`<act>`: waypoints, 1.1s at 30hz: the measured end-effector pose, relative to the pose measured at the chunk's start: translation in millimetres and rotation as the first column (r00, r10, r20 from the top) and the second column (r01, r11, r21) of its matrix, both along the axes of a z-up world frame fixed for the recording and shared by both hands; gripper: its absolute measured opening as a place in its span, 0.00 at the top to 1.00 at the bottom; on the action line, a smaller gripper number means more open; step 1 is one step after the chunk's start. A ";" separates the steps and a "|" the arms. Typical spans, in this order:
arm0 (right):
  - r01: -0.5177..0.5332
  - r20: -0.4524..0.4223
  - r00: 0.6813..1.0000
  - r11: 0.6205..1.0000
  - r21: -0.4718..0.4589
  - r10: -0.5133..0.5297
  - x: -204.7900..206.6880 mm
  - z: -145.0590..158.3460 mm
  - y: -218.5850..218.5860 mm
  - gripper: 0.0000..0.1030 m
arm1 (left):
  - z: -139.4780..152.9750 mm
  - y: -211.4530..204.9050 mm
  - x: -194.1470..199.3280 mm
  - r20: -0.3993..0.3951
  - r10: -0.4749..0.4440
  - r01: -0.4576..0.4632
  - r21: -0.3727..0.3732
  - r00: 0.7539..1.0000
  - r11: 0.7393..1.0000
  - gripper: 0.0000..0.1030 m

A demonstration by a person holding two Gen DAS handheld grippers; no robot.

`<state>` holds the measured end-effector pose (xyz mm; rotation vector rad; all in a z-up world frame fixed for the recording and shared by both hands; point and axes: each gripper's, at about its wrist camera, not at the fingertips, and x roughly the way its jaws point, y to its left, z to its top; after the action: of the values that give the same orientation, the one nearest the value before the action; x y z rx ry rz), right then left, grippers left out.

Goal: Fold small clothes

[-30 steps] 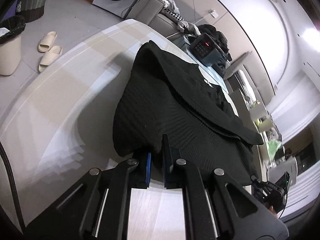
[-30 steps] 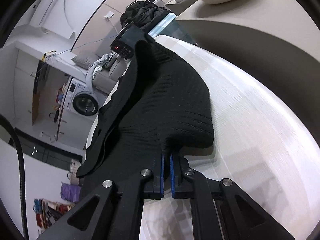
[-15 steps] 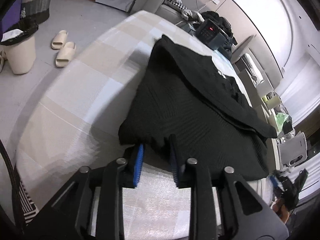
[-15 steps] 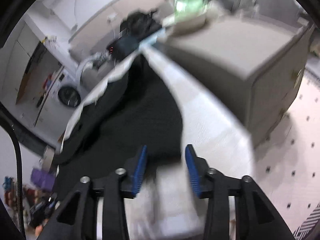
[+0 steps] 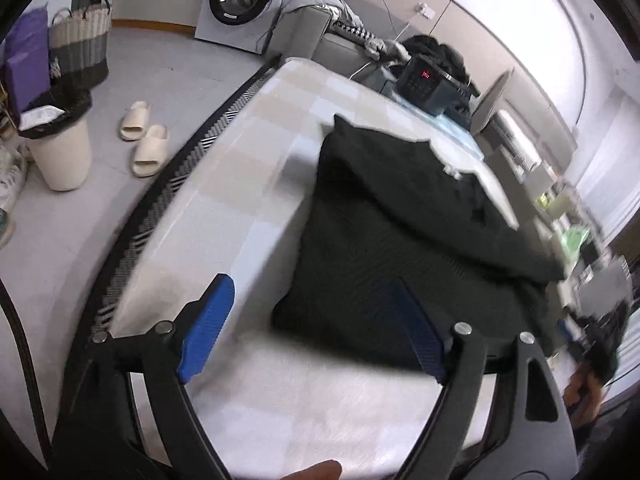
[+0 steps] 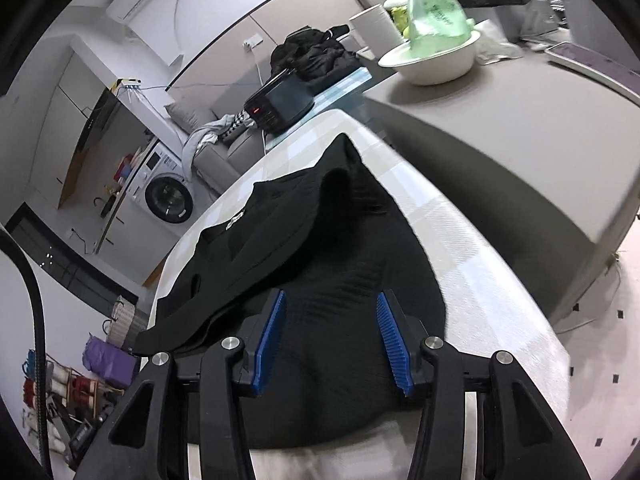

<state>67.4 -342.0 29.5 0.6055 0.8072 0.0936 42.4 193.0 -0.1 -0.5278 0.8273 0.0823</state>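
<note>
A black ribbed knit garment (image 5: 400, 232) lies folded on the table (image 5: 248, 168), which has a pale checked cover. My left gripper (image 5: 316, 320) hovers over the garment's near left corner. Its jaws are opening wide, and the blue pads (image 5: 212, 320) touch no cloth. In the right wrist view the same garment (image 6: 320, 240) spreads below my right gripper (image 6: 332, 340). Its jaws are opening too, with the near hem beneath the gap and the pads (image 6: 394, 344) clear of the fabric.
A black device with red digits (image 5: 424, 80) sits at the table's far end. Slippers (image 5: 144, 136), a white bin (image 5: 60, 148) and a basket (image 5: 80, 40) stand on the floor at left. A grey counter (image 6: 520, 140) with a bowl (image 6: 432, 64) flanks the right side.
Both grippers were shut on the garment's near hem; both have let go, opened and drawn back and up. The garment now rests flat on the table.
</note>
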 end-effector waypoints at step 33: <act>0.037 0.029 0.999 0.985 0.166 -0.042 136.5 1.5 -1.8 0.97 | -15.3 20.5 208.9 0.086 0.057 -0.037 -0.215 0.995 0.976 0.98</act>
<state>203.8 -343.8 31.0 0.7748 0.7603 0.1350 251.3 213.5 -15.4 -0.7488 0.7383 0.0120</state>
